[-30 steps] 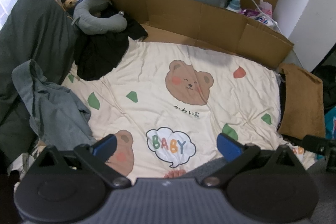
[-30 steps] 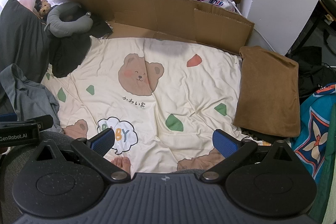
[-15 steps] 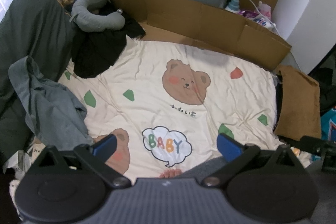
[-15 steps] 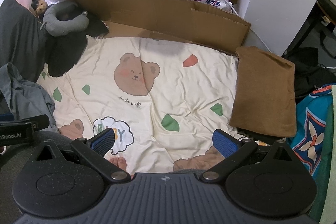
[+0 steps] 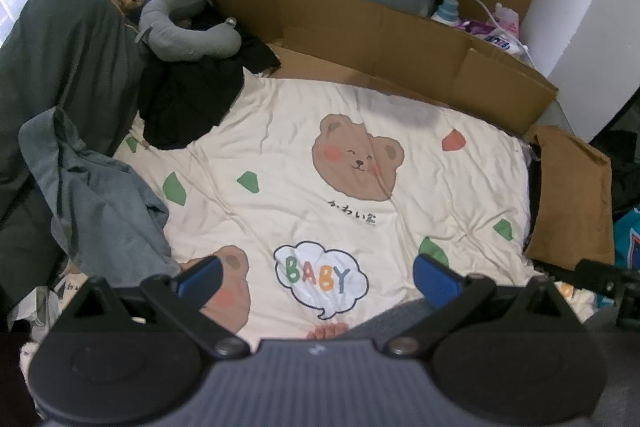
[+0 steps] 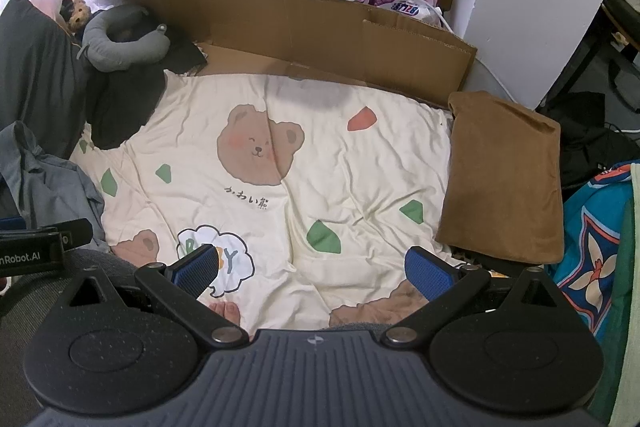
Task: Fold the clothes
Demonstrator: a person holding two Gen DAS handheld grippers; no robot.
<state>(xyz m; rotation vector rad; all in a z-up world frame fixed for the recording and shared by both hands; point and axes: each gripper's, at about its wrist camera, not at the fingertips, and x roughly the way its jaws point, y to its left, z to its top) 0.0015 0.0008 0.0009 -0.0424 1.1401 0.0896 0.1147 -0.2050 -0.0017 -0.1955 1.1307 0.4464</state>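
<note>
Both views have drifted a little since a second ago: the bear blanket (image 5: 360, 147) sits slightly lower and more to the right in the left view, so the left tool (image 5: 316, 277) has swung a touch leftward, toward the clothes heap. That left tool hangs above the near edge of the blanket with its blue pads spread wide, gripping nothing; the right tool (image 6: 312, 267) hovers likewise, released and empty, just above the person's toes (image 6: 225, 311) at the blanket's near edge. The blanket is spread flat, seemingly as a clean folding surface.

Left of the blanket lies a crumpled grey-blue garment (image 5: 100, 203), partly draped over its edge, within easy reach of the left tool. Farther back on that side a black garment (image 5: 188, 107) is bunched over the blanket's far left corner, under a grey neck pillow (image 5: 188, 35). Right of the blanket a brown cloth (image 6: 504, 179) lies in a neat flat rectangle, already folded. Cardboard (image 6: 320, 31) walls off the blanket's far edge.
</note>
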